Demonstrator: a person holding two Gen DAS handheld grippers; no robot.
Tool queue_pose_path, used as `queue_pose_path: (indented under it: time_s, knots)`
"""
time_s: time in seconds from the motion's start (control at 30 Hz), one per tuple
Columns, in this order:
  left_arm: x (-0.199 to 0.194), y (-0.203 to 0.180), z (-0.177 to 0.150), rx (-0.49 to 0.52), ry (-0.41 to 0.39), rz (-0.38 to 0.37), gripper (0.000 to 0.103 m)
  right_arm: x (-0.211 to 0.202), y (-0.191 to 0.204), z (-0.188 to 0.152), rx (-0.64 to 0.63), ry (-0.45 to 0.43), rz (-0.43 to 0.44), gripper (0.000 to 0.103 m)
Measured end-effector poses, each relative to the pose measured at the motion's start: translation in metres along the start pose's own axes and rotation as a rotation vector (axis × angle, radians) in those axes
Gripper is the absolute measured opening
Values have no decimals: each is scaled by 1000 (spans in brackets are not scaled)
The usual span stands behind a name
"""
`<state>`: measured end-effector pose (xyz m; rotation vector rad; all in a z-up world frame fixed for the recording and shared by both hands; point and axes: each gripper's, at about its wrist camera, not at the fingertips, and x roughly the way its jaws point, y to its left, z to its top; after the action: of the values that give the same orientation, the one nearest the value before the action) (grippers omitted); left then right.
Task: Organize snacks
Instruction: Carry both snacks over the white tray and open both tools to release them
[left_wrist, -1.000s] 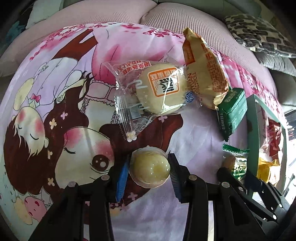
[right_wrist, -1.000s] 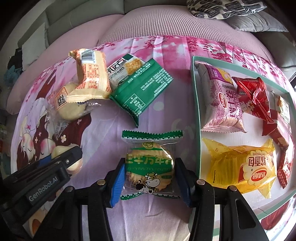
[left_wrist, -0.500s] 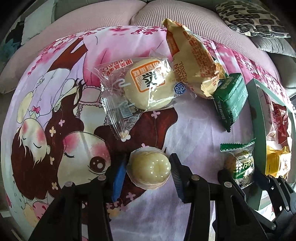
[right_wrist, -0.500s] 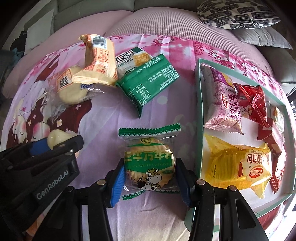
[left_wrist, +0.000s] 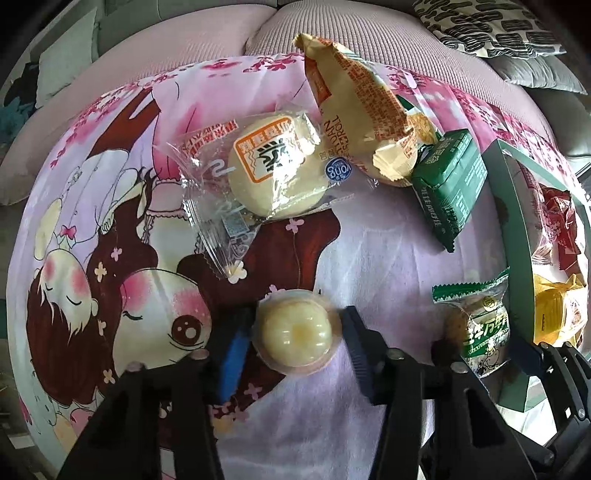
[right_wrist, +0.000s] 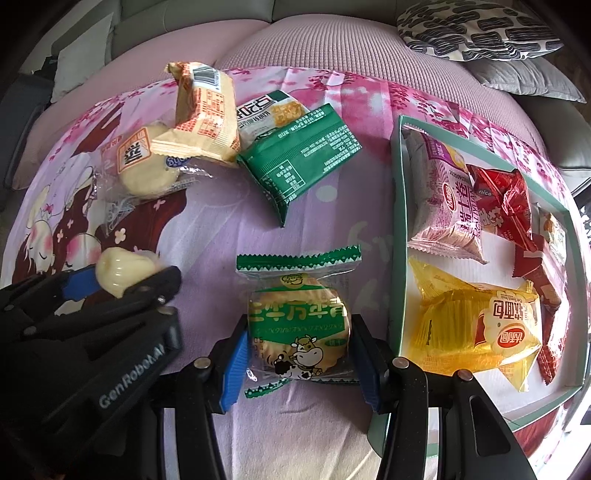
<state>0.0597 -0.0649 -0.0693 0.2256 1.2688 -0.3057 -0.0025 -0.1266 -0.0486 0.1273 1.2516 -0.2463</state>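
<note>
A pale yellow jelly cup (left_wrist: 295, 332) sits dome-up between the fingers of my left gripper (left_wrist: 295, 321), whose pads touch its rim on both sides. The right wrist view shows the same cup (right_wrist: 118, 273) in the left gripper (right_wrist: 123, 280) at far left. My right gripper (right_wrist: 299, 332) is shut on a green-and-clear cookie packet (right_wrist: 299, 325) with a cow on it, just left of the teal-rimmed tray (right_wrist: 400, 229). That packet (left_wrist: 480, 325) and the tray edge (left_wrist: 508, 206) also appear at the right of the left wrist view.
On the cartoon blanket (left_wrist: 110, 258) lie a clear-wrapped bun (left_wrist: 273, 166), an orange packet (left_wrist: 354, 110), a green packet (right_wrist: 299, 162) and a white cracker packet (right_wrist: 269, 110). The tray holds pink (right_wrist: 443, 192), red (right_wrist: 506, 199) and yellow (right_wrist: 476, 325) packets. Cushions (right_wrist: 476, 29) lie behind.
Both views have rolled a little, and the loose snack pile has shifted left in the left wrist view. The jelly cup has turned between the left jaws. The cookie packet stays gripped.
</note>
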Motion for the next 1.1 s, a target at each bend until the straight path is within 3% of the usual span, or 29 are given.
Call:
queue_pose_path:
  time_s: [0.43, 0.83, 1.1]
  knots:
    - [-15, 12, 5, -37, -9, -19, 49, -8, -23, 14, 10, -18, 42, 53]
    - [-83, 24, 11, -49, -161, -52, 49, -69, -43, 20, 51, -161, 75, 53]
    - [-95, -4, 15, -5, -203, -76, 49, -87, -82, 21, 162, -204, 51, 53]
